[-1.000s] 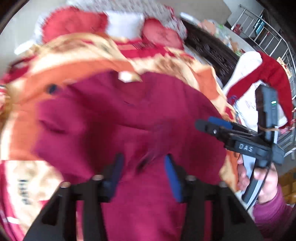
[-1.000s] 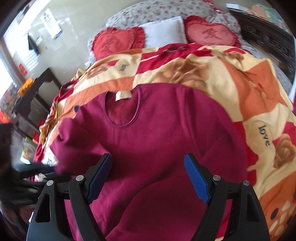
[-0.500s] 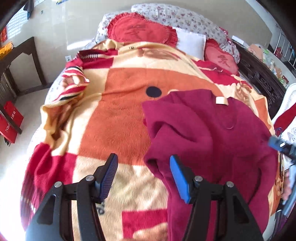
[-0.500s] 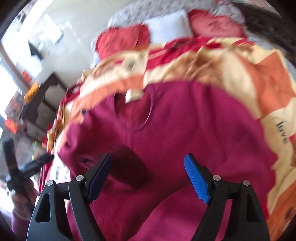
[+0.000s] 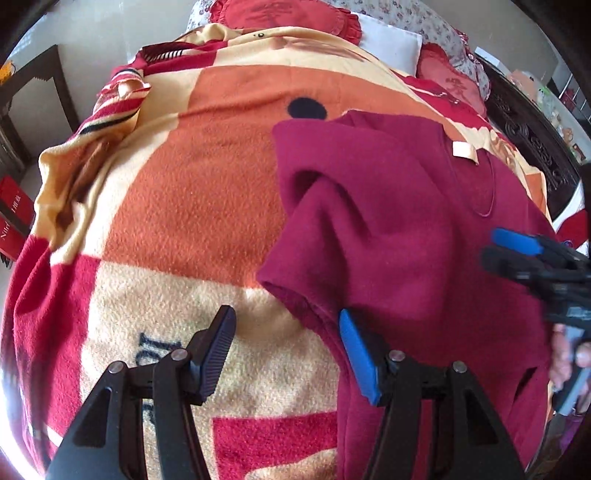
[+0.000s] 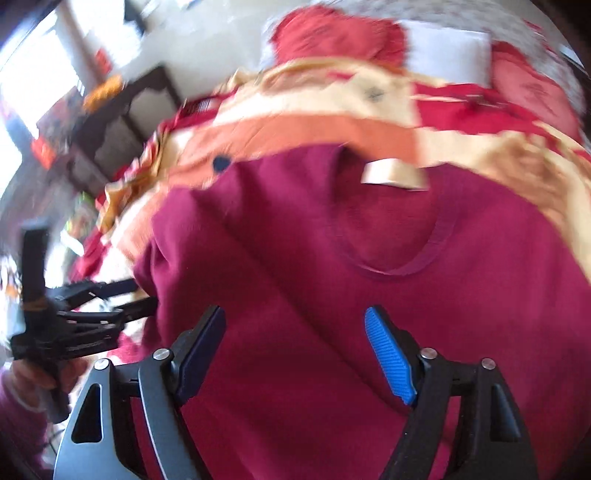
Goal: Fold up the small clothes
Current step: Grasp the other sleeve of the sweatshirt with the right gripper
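Observation:
A maroon sweater [image 5: 399, 221] lies face up on the patterned blanket [image 5: 192, 192], its neck label [image 5: 464, 150] toward the pillows. One sleeve is folded in over the body, leaving a rumpled left edge. My left gripper [image 5: 288, 343] is open and points down at that edge, its blue pad over the sweater's side and its black pad over bare blanket. My right gripper [image 6: 295, 343] hovers over the chest of the sweater [image 6: 332, 280] just below the neckline, in a blurred view. Its jaws are closing with only the flat fabric beneath them, nothing pinched.
Red heart cushions [image 5: 288, 14] and a white pillow [image 5: 391, 40] lie at the head of the bed. Dark carved furniture [image 5: 532, 133] stands on the right, a dark cabinet [image 6: 122, 122] on the left. Each view shows the other gripper with a hand [image 6: 33, 373] on it.
The left gripper has swung from over the sweater's middle to its left edge and come lower. The right gripper has moved closer toward the neckline, and its fingers stand a little narrower.

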Demonstrator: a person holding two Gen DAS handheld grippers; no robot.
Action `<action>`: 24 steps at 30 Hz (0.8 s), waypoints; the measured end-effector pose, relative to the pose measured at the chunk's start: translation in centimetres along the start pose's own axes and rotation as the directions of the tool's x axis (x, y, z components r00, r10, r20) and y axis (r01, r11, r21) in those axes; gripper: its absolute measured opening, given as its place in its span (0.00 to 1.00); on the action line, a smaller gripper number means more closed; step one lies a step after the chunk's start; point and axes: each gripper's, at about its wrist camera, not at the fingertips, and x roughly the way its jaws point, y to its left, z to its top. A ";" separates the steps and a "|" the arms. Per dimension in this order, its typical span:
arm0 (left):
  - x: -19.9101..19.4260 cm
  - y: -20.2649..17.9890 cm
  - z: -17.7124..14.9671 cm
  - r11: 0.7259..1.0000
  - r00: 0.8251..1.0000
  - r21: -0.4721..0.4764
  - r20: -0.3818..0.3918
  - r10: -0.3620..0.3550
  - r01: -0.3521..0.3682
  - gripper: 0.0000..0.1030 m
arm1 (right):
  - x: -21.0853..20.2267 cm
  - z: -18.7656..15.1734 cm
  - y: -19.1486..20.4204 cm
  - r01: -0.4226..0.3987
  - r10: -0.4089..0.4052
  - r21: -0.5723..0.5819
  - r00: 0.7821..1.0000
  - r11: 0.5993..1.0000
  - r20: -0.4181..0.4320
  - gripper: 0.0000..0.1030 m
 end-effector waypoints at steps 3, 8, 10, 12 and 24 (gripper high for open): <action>-0.1 -0.1 0.0 1.000 1.000 0.007 0.008 0.001 -0.001 0.60 | 3.5 1.6 1.9 0.051 -0.055 -0.091 0.998 0.995 -0.042 0.40; -0.2 0.4 0.1 1.000 1.000 -0.007 0.010 -0.024 0.024 0.60 | 3.6 2.6 3.3 -0.040 0.040 -0.135 0.999 0.990 -0.004 0.00; -0.3 0.7 0.0 0.999 0.999 -0.015 0.013 -0.038 0.039 0.60 | 1.2 3.1 2.6 -0.029 0.039 -0.119 0.995 0.992 0.088 0.00; -0.2 0.6 -0.1 0.999 0.999 -0.013 0.008 -0.038 0.038 0.60 | -0.3 3.6 1.2 0.071 -0.061 -0.061 0.987 0.996 0.151 0.00; -2.2 0.3 0.2 1.000 0.998 0.007 0.057 -0.017 0.016 0.60 | -7.1 -0.9 -7.8 0.051 -0.051 0.077 0.999 0.996 0.006 0.27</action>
